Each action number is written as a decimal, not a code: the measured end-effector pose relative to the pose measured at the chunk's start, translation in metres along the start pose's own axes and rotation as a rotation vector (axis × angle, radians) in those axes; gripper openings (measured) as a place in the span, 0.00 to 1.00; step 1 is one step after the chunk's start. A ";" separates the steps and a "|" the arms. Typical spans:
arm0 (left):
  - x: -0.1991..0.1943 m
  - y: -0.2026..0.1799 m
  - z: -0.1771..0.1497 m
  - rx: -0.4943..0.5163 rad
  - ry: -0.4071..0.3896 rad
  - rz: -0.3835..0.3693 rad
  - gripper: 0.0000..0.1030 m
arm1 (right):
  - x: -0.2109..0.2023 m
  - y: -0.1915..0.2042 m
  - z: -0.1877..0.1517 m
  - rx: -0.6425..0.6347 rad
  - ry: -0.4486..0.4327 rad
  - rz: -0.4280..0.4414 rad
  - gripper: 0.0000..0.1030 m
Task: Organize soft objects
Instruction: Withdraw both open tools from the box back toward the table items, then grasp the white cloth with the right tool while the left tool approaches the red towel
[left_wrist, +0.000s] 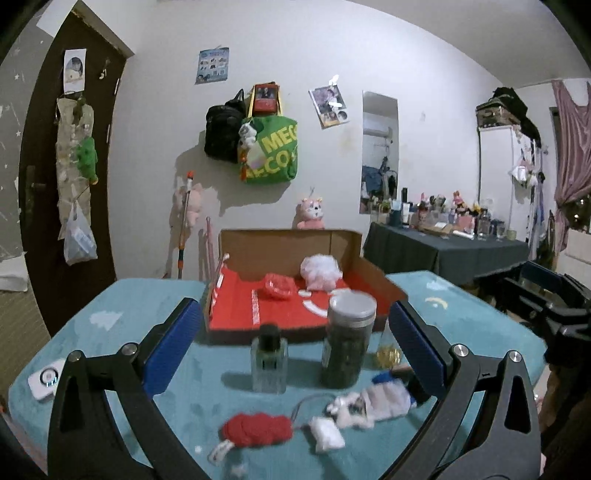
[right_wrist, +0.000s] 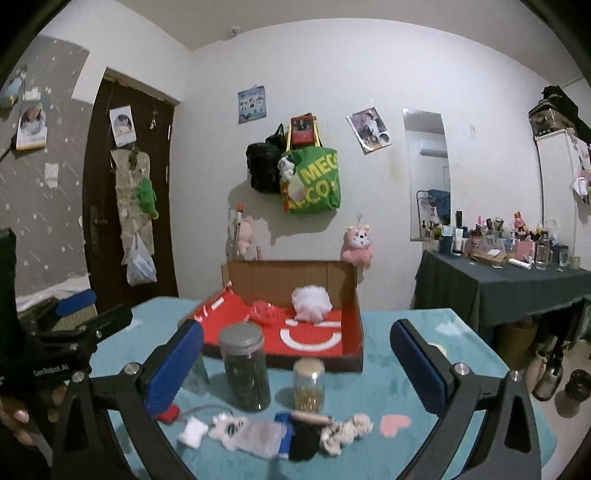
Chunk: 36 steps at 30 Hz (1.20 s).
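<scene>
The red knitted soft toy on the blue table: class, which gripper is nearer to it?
Left. The red knitted toy lies between the left gripper fingers; the right gripper has it beside its left finger.

A table covered in a teal plush cloth (right_wrist: 406, 373) carries an open cardboard box with a red lining (right_wrist: 352, 332) at its far side. Before the box stand a square clear glass bottle with a black cap (left_wrist: 269, 360), a tall grey-lidded jar of dark contents (right_wrist: 244, 367) and a small cork-topped jar of yellow contents (right_wrist: 308, 384). Along the near edge lie a red knitted piece (left_wrist: 256, 428), a small white pillow-shaped pouch (left_wrist: 327, 434), a white plush toy with a blue part (left_wrist: 373, 400) and a cream knotted rope piece (right_wrist: 347, 430), with a flat white device with a round ring (left_wrist: 44, 380) at the left edge
</scene>
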<state>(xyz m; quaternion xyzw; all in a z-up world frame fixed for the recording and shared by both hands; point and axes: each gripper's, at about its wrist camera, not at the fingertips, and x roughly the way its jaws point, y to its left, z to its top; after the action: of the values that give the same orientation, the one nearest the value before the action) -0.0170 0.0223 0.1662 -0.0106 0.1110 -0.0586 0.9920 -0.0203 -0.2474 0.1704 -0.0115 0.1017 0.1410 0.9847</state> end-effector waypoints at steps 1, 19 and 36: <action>-0.001 -0.001 -0.005 0.002 0.006 0.002 1.00 | 0.000 0.003 -0.005 -0.006 0.004 -0.005 1.00; 0.030 0.004 -0.091 -0.032 0.245 0.031 1.00 | 0.043 0.008 -0.107 0.059 0.271 -0.035 1.00; 0.059 0.023 -0.112 -0.056 0.360 0.051 1.00 | 0.064 0.016 -0.126 0.053 0.357 -0.015 1.00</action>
<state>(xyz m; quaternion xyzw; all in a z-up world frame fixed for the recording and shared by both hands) 0.0176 0.0372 0.0435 -0.0250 0.2887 -0.0314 0.9566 0.0107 -0.2212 0.0340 -0.0111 0.2786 0.1268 0.9519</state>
